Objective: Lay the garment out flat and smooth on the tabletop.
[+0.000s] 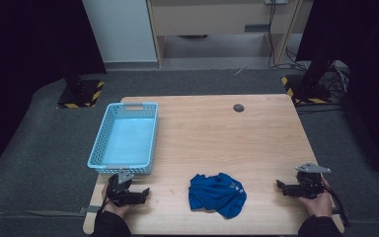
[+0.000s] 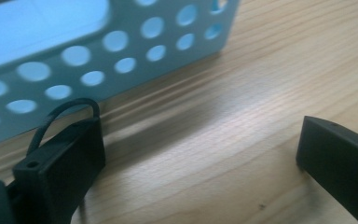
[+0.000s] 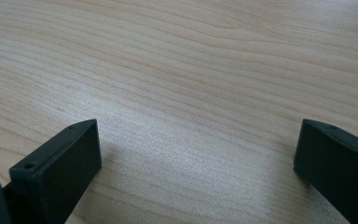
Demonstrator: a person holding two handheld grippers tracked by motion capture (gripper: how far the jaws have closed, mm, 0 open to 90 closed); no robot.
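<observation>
A crumpled blue cloth (image 1: 217, 194) lies near the front edge of the wooden table (image 1: 217, 128), between my two hands. My left gripper (image 1: 145, 191) rests low on the table to the cloth's left, just in front of the light blue perforated basket (image 1: 126, 139). In the left gripper view its jaws stand wide apart over bare wood, and the basket's wall (image 2: 121, 51) is close ahead. My right gripper (image 1: 279, 185) sits at the table's right front, pointing toward the cloth. Its jaws are wide apart over bare wood, with nothing between them.
A small dark round spot (image 1: 238, 107) marks the far middle of the table. Grey carpet surrounds the table. Two black stands with yellow-striped bases (image 1: 81, 94) (image 1: 303, 91) flank the far corners. The basket holds nothing that I can see.
</observation>
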